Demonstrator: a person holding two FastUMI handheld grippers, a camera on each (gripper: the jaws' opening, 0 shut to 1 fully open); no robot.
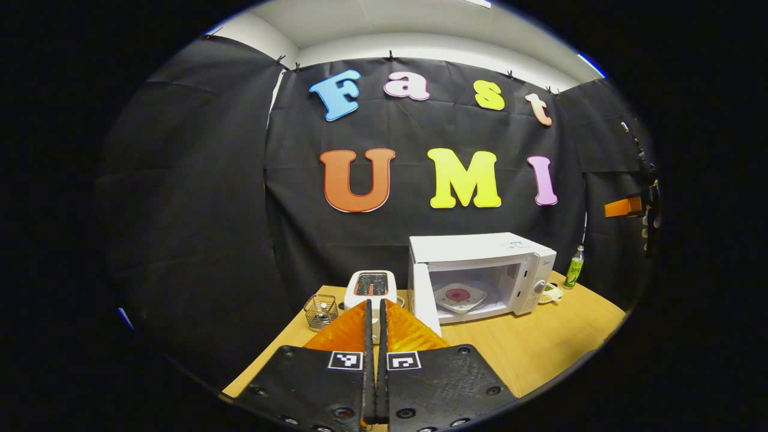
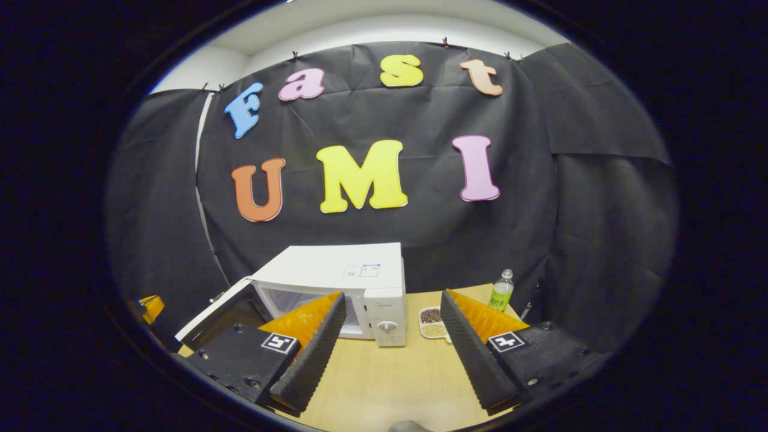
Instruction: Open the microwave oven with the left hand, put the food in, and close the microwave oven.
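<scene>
Our left claw (image 1: 375, 336) was pinched closed on nothing and our right claw (image 2: 389, 351) gaped wide, empty. With the plate (image 1: 459, 297) inside the open microwave (image 1: 480, 273) at the desk's (image 1: 540, 348) far edge, we judged swinging its door (image 1: 425, 297) closed came next.

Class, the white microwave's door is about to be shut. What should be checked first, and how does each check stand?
1. White box microwave oven door swung open: ok.
2. White plate with red centre inside the cavity: ok.
3. Plate fully behind the door line: cannot tell.
4. Left tool shut and empty, free to push: ok.
5. Right tool open, holding nothing: ok.
6. Wooden table bare along the door's swing: ok.
</scene>
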